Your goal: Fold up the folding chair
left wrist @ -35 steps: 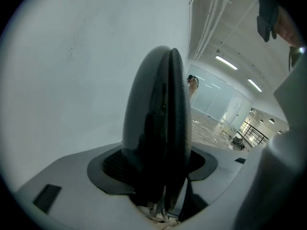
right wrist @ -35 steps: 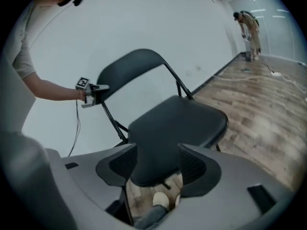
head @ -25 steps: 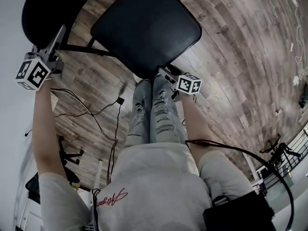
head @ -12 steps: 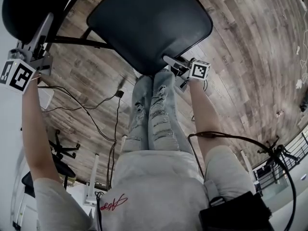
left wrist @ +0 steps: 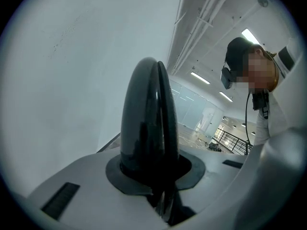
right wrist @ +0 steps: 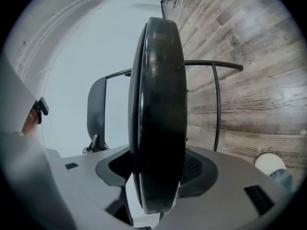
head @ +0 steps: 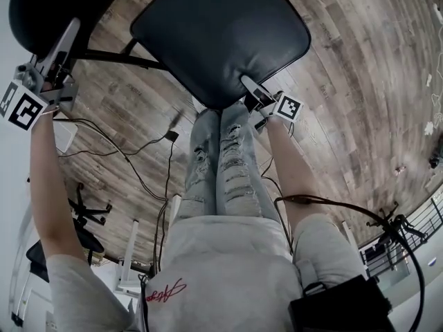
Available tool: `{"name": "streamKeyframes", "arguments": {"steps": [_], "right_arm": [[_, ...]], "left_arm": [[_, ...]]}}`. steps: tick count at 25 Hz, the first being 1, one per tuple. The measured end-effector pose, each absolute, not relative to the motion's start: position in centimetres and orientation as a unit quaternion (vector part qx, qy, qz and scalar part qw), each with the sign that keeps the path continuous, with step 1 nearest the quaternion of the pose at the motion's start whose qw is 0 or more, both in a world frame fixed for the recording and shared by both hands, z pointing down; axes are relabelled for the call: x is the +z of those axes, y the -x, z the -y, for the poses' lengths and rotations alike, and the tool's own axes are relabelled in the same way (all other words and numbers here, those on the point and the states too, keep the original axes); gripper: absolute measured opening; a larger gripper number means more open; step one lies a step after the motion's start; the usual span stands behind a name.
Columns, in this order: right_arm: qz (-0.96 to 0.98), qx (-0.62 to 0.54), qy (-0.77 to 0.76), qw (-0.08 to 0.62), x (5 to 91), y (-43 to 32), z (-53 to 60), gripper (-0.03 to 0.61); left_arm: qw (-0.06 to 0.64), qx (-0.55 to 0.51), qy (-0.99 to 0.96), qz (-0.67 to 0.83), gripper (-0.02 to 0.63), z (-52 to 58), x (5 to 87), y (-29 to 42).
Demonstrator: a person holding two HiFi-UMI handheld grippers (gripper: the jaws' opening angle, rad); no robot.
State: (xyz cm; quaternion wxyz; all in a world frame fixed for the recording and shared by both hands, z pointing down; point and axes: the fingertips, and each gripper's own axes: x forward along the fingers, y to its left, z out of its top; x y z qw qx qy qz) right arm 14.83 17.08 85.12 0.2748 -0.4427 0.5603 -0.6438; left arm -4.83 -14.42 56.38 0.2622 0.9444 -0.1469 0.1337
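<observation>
The folding chair stands open on the wood floor, with a black padded seat and a black backrest at the upper left. My left gripper is at the backrest's edge. In the left gripper view its jaws have just been closing, and the pads now press on the backrest rim. My right gripper is at the seat's front edge. Its jaws have been closing a little around the thick seat edge. A pale gap still shows on the left side.
The person's legs in torn jeans stand right behind the seat. Black cables trail over the floor at the left. A black stand base lies lower left, a railing lower right. The chair's thin black frame tube curves past the seat.
The left gripper's jaws have drawn in onto the backrest rim. The right gripper has slid slightly right along the seat's front edge and rolled. The chair stays unfolded.
</observation>
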Motion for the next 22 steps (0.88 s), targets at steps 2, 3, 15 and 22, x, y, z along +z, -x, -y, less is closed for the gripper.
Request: {"name": "streamKeyframes", "arguments": {"steps": [2,3,15,22], "right_arm": [[-0.56,-0.644,0.445,0.27,84.3,-15.1,-16.4,0.256],[-0.558,-0.648,0.444,0.266,83.9,-15.0,-16.1,0.258],[-0.466,-0.72,0.47,0.209,76.3,-14.1,-11.9,0.253],[-0.412,-0.763,0.473,0.158,69.7,-12.3,-5.6,0.244]], "left_arm": [[0.252,0.131,-0.947,0.148,0.092,14.1,55.8,4.7],[0.246,0.131,-0.949,0.15,0.091,13.9,55.4,4.6],[0.171,0.143,-0.958,0.178,0.081,11.6,49.7,3.0],[0.138,0.139,-0.965,0.176,0.081,13.1,47.4,3.1]]}}
